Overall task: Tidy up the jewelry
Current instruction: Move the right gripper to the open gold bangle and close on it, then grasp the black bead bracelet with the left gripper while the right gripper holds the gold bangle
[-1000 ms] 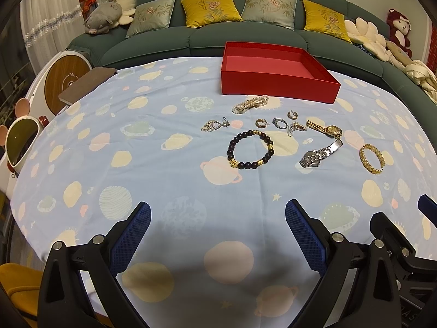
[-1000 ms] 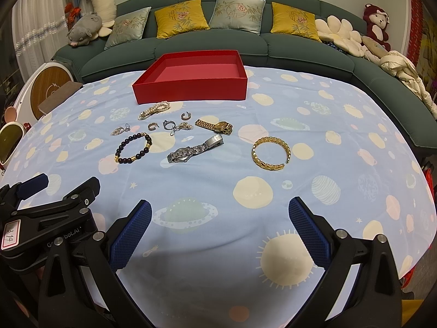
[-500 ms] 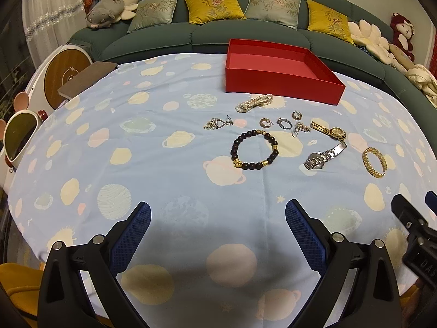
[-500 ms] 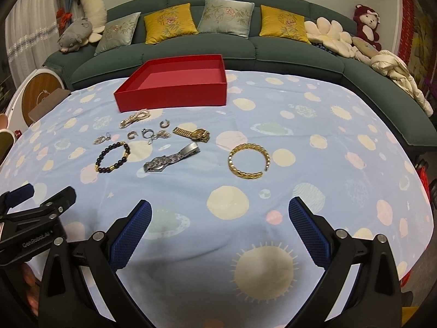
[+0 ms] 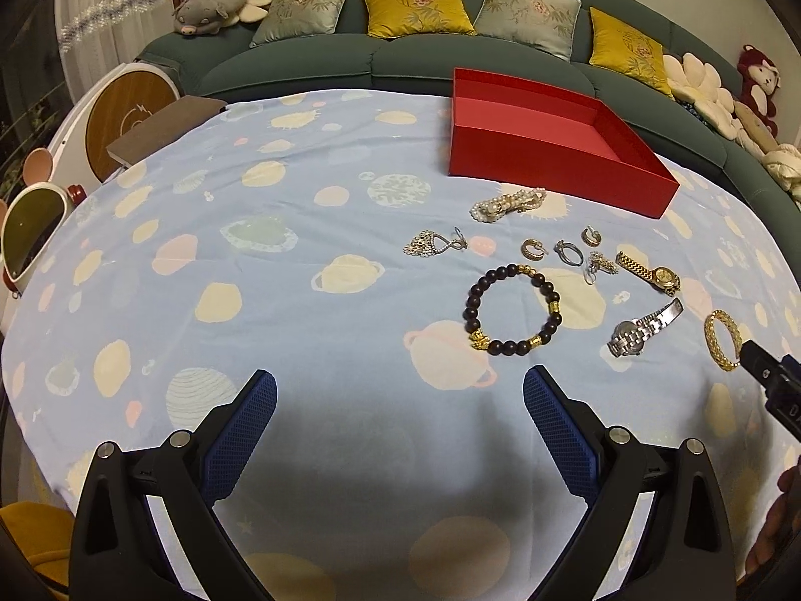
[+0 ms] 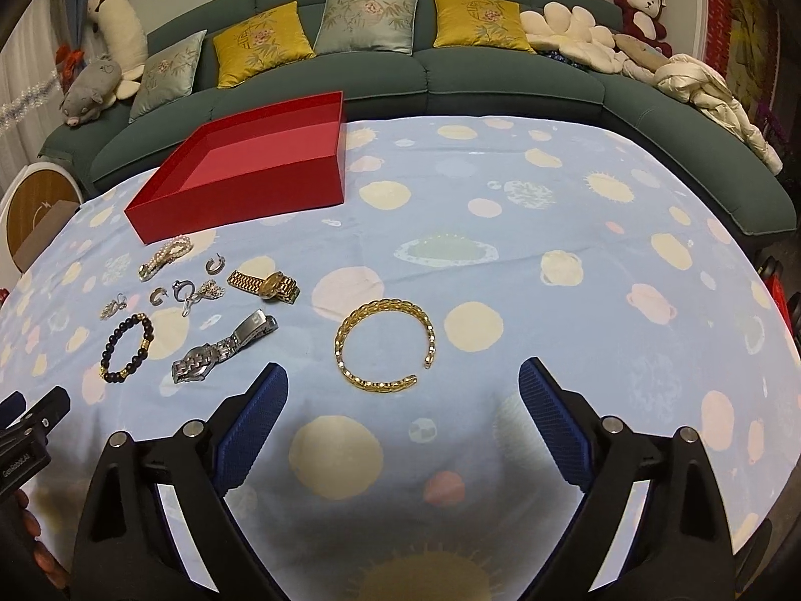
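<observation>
An empty red box (image 5: 550, 145) (image 6: 250, 175) stands at the far side of the table. In front of it lie a pearl strand (image 5: 505, 204), earrings and rings (image 5: 568, 252), a dark bead bracelet (image 5: 513, 309) (image 6: 125, 348), a gold watch (image 5: 648, 273) (image 6: 265, 285), a silver watch (image 5: 643, 328) (image 6: 223, 348) and a gold cuff bangle (image 6: 385, 345) (image 5: 721, 338). My left gripper (image 5: 400, 415) is open and empty, short of the bead bracelet. My right gripper (image 6: 403, 410) is open and empty, just short of the gold bangle.
The table wears a blue planet-print cloth (image 5: 250, 250). A green sofa (image 6: 450, 75) with cushions and plush toys curves behind it. A brown book (image 5: 165, 127) lies at the far left corner. White round devices (image 5: 120, 125) stand left of the table.
Both grippers have moved forward toward the jewelry. The right one now faces the gold bangle closely. The left one has swung left, so the jewelry sits further right in its view.
</observation>
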Available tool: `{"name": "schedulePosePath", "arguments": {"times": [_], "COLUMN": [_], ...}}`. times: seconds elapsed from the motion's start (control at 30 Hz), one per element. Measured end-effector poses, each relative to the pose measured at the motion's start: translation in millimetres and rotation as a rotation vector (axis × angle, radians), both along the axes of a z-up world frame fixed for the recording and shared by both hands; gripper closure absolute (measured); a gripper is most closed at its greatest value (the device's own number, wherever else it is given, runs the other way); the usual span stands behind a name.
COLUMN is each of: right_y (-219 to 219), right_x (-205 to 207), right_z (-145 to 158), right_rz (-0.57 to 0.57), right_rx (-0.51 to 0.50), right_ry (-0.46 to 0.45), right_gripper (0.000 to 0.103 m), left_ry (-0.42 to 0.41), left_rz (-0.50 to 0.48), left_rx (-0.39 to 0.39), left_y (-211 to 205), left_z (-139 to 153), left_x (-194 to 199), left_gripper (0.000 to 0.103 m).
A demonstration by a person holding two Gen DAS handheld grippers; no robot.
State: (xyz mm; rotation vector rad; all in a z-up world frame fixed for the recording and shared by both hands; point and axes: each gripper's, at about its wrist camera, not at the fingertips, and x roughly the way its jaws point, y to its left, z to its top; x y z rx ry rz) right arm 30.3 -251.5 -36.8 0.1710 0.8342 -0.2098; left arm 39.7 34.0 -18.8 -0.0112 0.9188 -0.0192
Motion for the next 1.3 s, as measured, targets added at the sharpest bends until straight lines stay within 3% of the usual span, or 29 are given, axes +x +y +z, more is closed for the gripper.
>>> {"name": "schedulePosePath", "arguments": {"times": [0.2,0.43,0.63,0.8,0.93,1.3], "right_y": [4,1,-6,-1,2,3], "right_x": [16,27,35,39,39,34], "right_z": [-11,-16,-26,-27,-26,-18], "right_rz": [0.036,0.044,0.034,0.042,0.044,0.043], "right_rx": [0.010,0.040,0.085,0.040,0.011,0.047], "right_ry": [0.036,0.055,0.076,0.071,0.067,0.048], "right_gripper": [0.014,0.014,0.029,0.035,0.049,0.049], "left_ry": [-0.002,0.024,0.023,0.020,0.020,0.025], "left_rz": [-0.029,-0.036,-0.056,-0.063,-0.066,-0.066], "left_rx": [-0.039,-0.034,-0.033,-0.035,-0.033,-0.037], "left_y": [-3,-4,-6,-6,-5,-5], "left_z": [0,-7,-7,-7,-7,-12], "left_x": [8,12,10,10,11,19], "left_gripper": [0.007,0.007,0.007,0.007,0.007,0.007]}}
